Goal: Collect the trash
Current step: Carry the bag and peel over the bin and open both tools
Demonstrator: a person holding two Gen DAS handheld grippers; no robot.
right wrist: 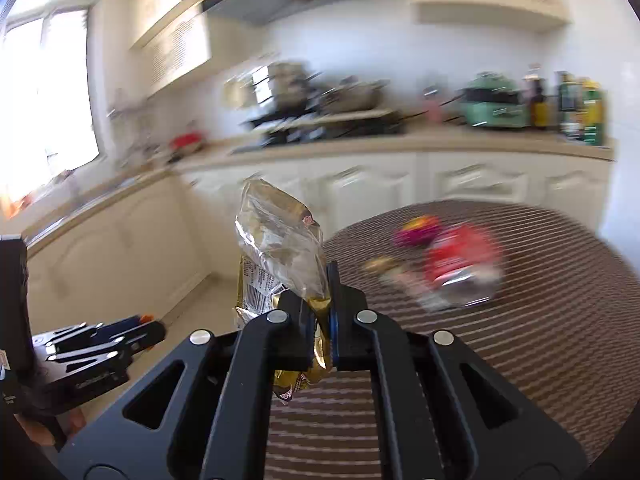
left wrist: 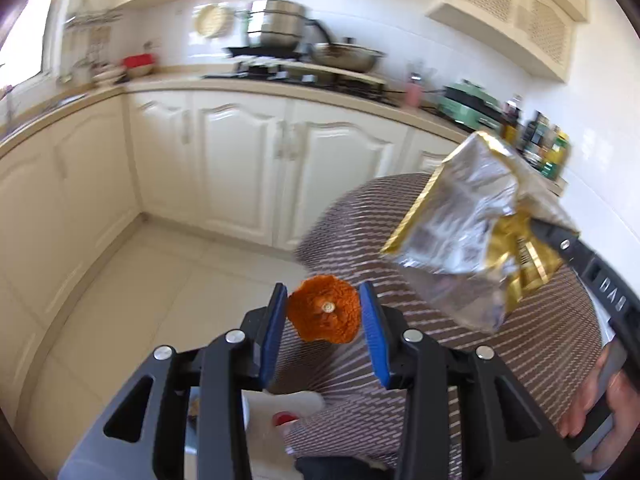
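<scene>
The left hand-held gripper [left wrist: 323, 312] clamps an orange peel [left wrist: 323, 309] between its blue pads [left wrist: 273, 332], held in the air over the edge of the round desk [left wrist: 420, 360] with its striped woven cover. The right hand-held gripper [right wrist: 320, 332] is closed tight on a crumpled gold and silver wrapper [right wrist: 280, 248], which stands up from the jaws, also clear of the desk; in the left wrist view the same wrapper [left wrist: 472, 236] hangs to the right of the peel, well above the cover.

More trash lies on the desk [right wrist: 520, 360], far side from the right gripper: a red packet [right wrist: 460, 268], a pink and yellow piece [right wrist: 416, 230] just behind it and a small gold scrap [right wrist: 380, 266] to its left, all blurred. Below the left gripper, off the desk edge, something white with a red spot [left wrist: 285, 418] shows; what it is I cannot tell.

Beyond the desk runs a cream kitchen counter [left wrist: 240, 84] with pots [left wrist: 276, 24] on a stove, a green appliance [left wrist: 472, 106] and bottles [left wrist: 548, 144]. A hand [left wrist: 592, 412] grips the right gripper's handle.
</scene>
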